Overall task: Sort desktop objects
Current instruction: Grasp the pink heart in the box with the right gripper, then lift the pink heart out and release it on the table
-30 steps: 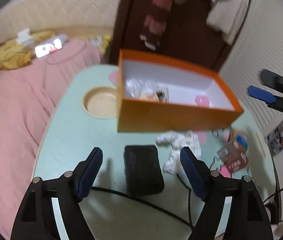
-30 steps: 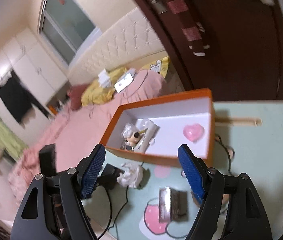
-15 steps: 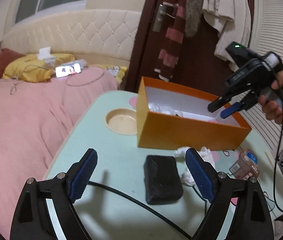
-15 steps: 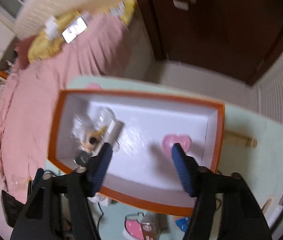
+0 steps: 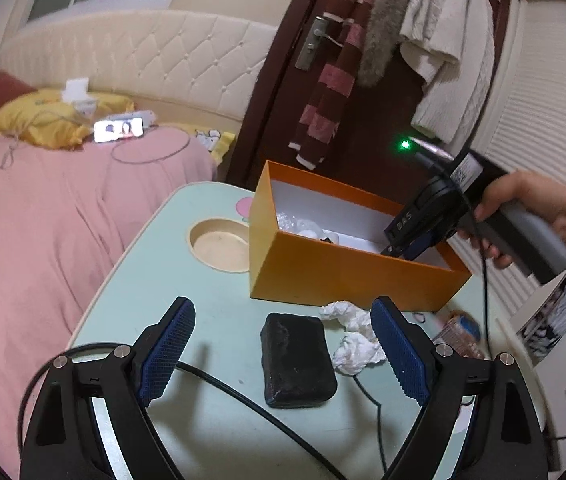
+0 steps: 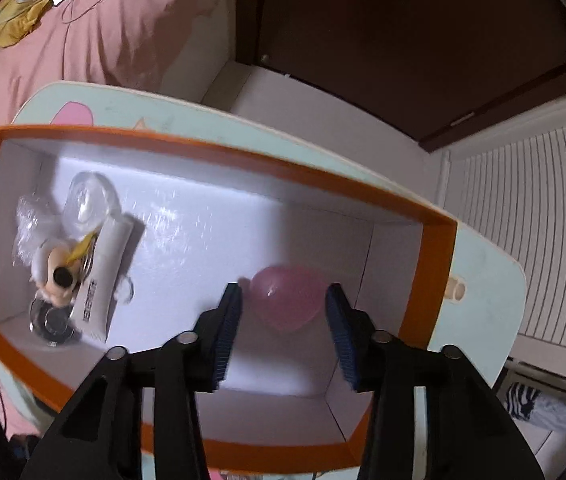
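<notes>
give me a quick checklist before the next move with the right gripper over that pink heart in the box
1. Right gripper inside the orange box: ok, fingers reach below the rim.
2. Jaws open around the pink heart: ok, one pad on each side.
3. Pads touching the heart: cannot tell, image blurred.
4. Clear of the white tube and toys at the far end: ok, well apart.
5. Left gripper out of the way: ok, open, outside the box above the black block.
6. Crumpled tissue sorted: not ok, on the table.
</notes>
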### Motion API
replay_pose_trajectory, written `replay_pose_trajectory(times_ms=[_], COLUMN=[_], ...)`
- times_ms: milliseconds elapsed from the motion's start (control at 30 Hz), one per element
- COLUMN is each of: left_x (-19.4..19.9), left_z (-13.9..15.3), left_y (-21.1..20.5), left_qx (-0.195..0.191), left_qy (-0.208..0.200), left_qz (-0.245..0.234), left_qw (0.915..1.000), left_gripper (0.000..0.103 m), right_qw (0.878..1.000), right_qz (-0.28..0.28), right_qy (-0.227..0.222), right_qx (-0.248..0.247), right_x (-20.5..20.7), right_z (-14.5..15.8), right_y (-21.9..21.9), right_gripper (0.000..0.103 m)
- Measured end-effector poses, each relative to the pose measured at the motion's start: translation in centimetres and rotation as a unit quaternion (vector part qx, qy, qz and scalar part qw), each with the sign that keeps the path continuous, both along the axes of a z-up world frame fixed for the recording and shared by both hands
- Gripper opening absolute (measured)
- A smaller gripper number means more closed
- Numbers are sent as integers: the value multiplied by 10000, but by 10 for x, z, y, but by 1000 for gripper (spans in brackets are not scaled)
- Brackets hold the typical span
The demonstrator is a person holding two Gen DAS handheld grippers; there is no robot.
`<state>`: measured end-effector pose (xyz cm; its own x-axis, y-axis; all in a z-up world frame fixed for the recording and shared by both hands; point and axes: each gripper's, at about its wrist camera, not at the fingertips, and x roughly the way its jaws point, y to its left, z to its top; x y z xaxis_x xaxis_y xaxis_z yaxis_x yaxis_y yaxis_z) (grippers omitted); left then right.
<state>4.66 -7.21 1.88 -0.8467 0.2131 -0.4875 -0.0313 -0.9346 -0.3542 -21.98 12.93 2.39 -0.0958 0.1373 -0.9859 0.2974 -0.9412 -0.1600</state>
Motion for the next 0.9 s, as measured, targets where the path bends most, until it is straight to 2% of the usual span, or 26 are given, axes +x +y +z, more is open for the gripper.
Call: replay_pose_trajectory(times_ms=[233, 433, 567, 733, 800, 900], left_x=[0, 1, 1, 2, 2, 2], left_z=[-1, -1, -2, -4, -4, -5], left_y=[-2, 3, -4, -17, -19, -19], left_qx=[78, -102, -62, 139, 173, 155], left_qy=[-19, 25, 29, 32, 22, 17], left_qz=[32, 88, 290, 623, 682, 715], left_qw=[10000, 9999, 9996, 9980, 9975, 9973], left_gripper=[89, 89, 89, 89, 89, 89], right_qw=[10000, 9981, 9908, 9752, 9718, 9716], right_qz=[80, 126, 440, 976, 1229, 1379], right_qy=[50, 261, 500, 808, 825, 929], right_qx=[33, -547, -1177, -1817, -1836, -1685], right_x=[-2, 7, 41, 92, 120, 139], right_z=[1, 25, 54, 83, 78, 57], right_y=[0, 2, 4, 4, 2, -2], right_gripper=[40, 40, 40, 40, 40, 40])
